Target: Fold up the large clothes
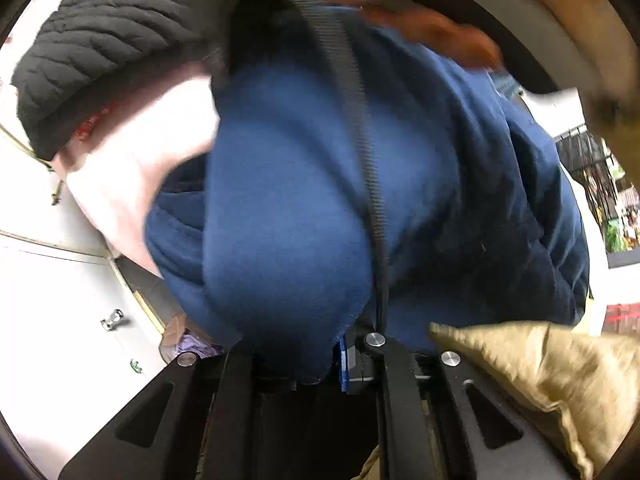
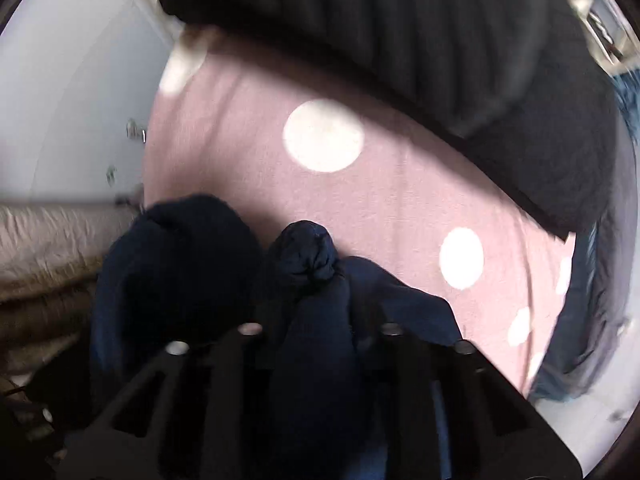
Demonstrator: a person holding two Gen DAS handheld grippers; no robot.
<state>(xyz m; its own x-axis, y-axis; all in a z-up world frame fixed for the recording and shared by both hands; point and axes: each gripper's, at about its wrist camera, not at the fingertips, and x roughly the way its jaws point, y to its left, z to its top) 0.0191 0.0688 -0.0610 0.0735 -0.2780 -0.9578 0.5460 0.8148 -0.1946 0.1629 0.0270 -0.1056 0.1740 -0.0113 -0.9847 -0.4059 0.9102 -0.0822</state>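
Pinching a bunched wad of the navy garment [image 2: 316, 300], the right gripper [image 2: 320, 344] has its jaws pressed on cloth that rises straight ahead. The left gripper [image 1: 316, 360] likewise bites the same garment's blue bulk [image 1: 288, 200]. Beyond lie the pink dotted bedsheet [image 2: 380, 184] and a black quilted jacket [image 2: 400, 28].
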